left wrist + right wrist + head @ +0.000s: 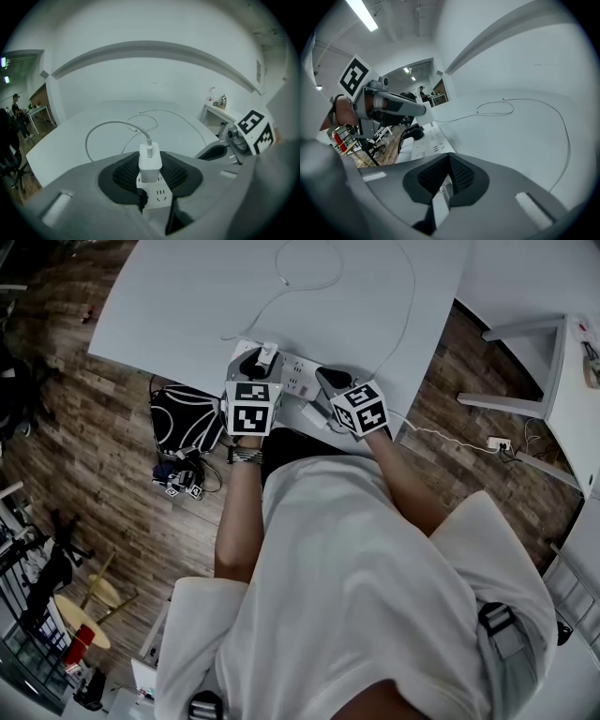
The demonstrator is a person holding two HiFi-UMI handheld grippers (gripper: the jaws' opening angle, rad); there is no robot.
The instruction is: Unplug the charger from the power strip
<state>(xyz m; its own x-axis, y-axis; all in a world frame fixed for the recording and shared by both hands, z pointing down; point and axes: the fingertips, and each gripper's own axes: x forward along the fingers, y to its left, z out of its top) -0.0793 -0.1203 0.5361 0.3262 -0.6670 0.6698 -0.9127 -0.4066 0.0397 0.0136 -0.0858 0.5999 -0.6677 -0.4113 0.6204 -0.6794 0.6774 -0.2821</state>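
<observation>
The white power strip lies at the near edge of the white table. A white cube charger with its white cable stands over the strip's left end. My left gripper is shut on the charger, its ribbed pads on both sides. Whether the prongs are out of the socket is hidden. My right gripper is shut on the strip's right end. In the head view the left gripper and the right gripper sit close together above the strip.
The cable loops away across the table. A black bag lies on the wooden floor left of the person. Another white desk stands at the right, with a small socket block on the floor beside it.
</observation>
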